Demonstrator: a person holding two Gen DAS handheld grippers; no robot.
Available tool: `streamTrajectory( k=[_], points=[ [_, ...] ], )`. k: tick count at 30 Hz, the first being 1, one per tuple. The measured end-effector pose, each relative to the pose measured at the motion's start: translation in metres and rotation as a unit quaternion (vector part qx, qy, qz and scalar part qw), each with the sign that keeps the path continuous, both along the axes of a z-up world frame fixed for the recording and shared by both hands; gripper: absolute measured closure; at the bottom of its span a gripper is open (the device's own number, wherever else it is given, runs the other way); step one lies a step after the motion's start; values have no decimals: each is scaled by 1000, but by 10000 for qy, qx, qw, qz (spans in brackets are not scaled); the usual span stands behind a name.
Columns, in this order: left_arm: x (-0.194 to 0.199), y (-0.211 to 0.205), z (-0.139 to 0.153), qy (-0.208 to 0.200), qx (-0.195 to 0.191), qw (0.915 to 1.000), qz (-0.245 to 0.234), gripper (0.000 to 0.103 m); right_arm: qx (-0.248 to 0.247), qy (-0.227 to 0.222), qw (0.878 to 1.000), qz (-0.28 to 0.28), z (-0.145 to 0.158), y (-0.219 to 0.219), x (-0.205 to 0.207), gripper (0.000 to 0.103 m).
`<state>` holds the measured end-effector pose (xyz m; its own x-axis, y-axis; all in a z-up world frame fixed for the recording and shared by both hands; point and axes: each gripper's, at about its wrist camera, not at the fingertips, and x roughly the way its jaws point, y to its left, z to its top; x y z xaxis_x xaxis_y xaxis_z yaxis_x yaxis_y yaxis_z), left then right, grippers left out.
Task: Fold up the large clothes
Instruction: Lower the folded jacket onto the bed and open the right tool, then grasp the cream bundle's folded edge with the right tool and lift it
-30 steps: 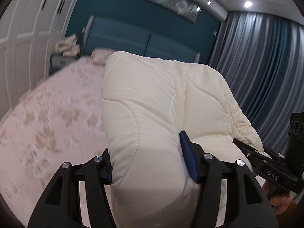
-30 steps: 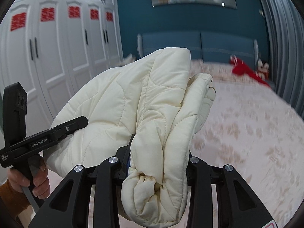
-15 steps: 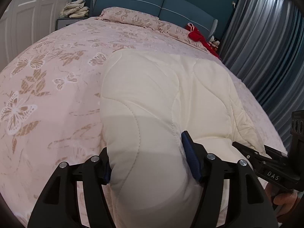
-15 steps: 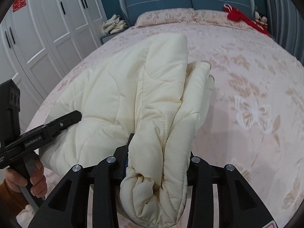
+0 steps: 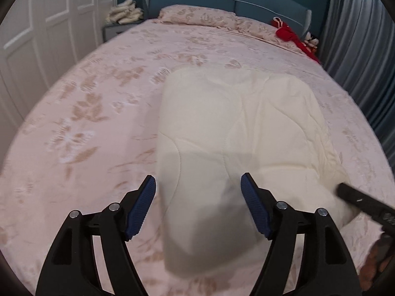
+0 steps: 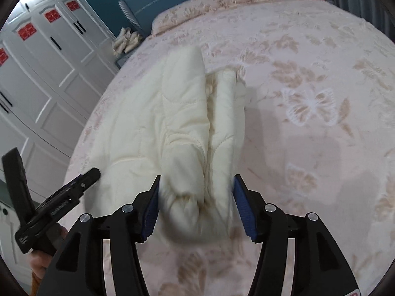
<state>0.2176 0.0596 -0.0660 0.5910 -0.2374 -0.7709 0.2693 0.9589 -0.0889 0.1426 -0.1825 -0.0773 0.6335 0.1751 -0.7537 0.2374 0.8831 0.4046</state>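
Since a second ago the folded cream jacket (image 5: 237, 128) has come down from mid-air onto the bed (image 5: 98, 113), and both claws have let go of it.

Left wrist view: the left claw (image 5: 198, 204) stands wide, its blue pads clear of the fabric on either side, so it holds nothing. The jacket lies flat at 12 o'clock from the claw, its near end sitting between the spread fingers. The right claw's dark tip pokes in at 4 o'clock. A red cloth (image 5: 291, 37) rests far off at 1 o'clock by the headboard, and folded towels (image 5: 123, 12) sit at 11 o'clock.

Right wrist view: the right claw (image 6: 196, 206) is also spread, pads just beside the bunched, rolled edge of the jacket (image 6: 172, 123) but apparently no longer squeezing it; blur makes contact hard to rule out. The left claw (image 6: 74, 190) shows at 9 o'clock near the jacket's other corner. Judging by this, the bundle was set down flat so the bed carries its bulk.
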Motion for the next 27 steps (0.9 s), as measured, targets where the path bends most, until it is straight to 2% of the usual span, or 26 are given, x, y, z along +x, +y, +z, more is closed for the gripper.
streamTrajectory(
  k=[3, 5, 7, 9, 10, 11, 12, 14, 21, 27],
  points=[
    [-13, -3, 16, -94, 362, 9992, 119, 34, -326, -137, 9992, -165, 30, -1, -20, 47],
    [-21, -6, 26, -108, 547, 9983, 191, 34, -468, -200, 9987, -61, 44, 3, -24, 48],
    [-24, -7, 31, -82, 615, 9977, 268, 34, -751, -276, 9967, 158, 61, 15, -23, 55],
    [-26, -9, 37, -33, 611, 9976, 312, 34, -1149, -332, 9920, 394, 73, 31, -18, 68],
    [-27, -11, 39, -24, 650, 9973, 326, 34, -1388, -341, 9883, 536, 76, 40, -14, 71],
    [-28, -13, 40, -34, 732, 9967, 342, 34, -1578, -321, 9847, 662, 77, 49, -9, 80],
    [-27, -16, 40, -37, 794, 9962, 341, 34, -1693, -294, 9824, 728, 76, 53, -5, 87],
    [-25, -19, 37, 3, 903, 9953, 346, 34, -1912, -163, 9780, 819, 72, 61, 8, 93],
    [-9, -29, 14, 310, 1075, 9930, 369, 34, -1769, 126, 9825, 577, 56, 43, 55, 93],
    [1, -32, -6, 503, 1068, 9921, 414, 32, -1598, 651, 9839, 463, 16, 24, 99, 93]
  ],
)
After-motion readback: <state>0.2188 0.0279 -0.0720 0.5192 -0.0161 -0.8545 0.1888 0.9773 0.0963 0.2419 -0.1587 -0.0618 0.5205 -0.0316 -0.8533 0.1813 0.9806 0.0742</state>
